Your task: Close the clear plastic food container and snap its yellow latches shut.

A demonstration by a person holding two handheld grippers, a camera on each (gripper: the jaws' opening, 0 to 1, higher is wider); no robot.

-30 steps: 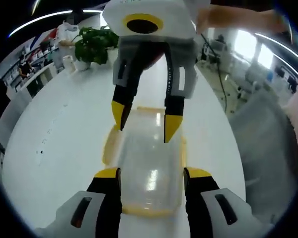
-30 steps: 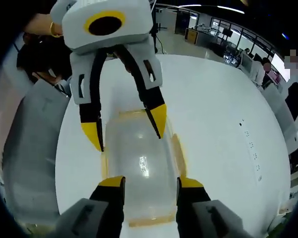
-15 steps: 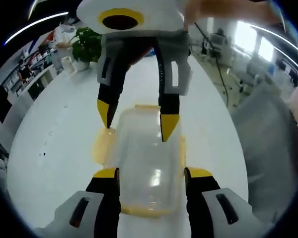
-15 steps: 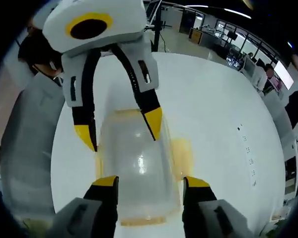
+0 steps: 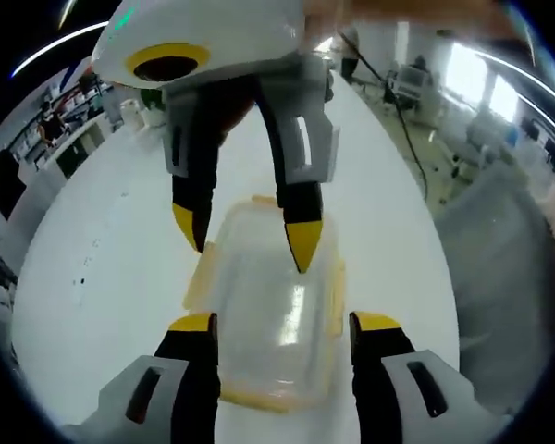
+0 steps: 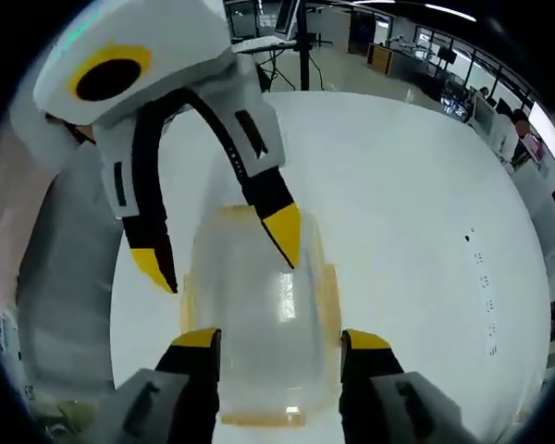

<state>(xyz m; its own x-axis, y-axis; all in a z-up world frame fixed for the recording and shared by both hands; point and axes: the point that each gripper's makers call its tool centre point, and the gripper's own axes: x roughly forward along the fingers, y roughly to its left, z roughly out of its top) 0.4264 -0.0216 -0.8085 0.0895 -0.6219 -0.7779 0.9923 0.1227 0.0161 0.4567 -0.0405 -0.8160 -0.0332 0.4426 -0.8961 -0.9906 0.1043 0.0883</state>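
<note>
Your side latch point(image 5: 200, 280) at 9 o'clock now lies closer against the clear container point(image 5: 264, 319) on the white tabletop point(image 5: 92, 240), so it looks nearly snapped; both your left claw point(image 5: 282, 324) and right claw point(image 6: 271, 339) straddle it wide open, gripping nothing.

white table point(image 5: 102, 250), bright windows point(image 5: 499, 83), office desks point(image 6: 425, 65)
</note>
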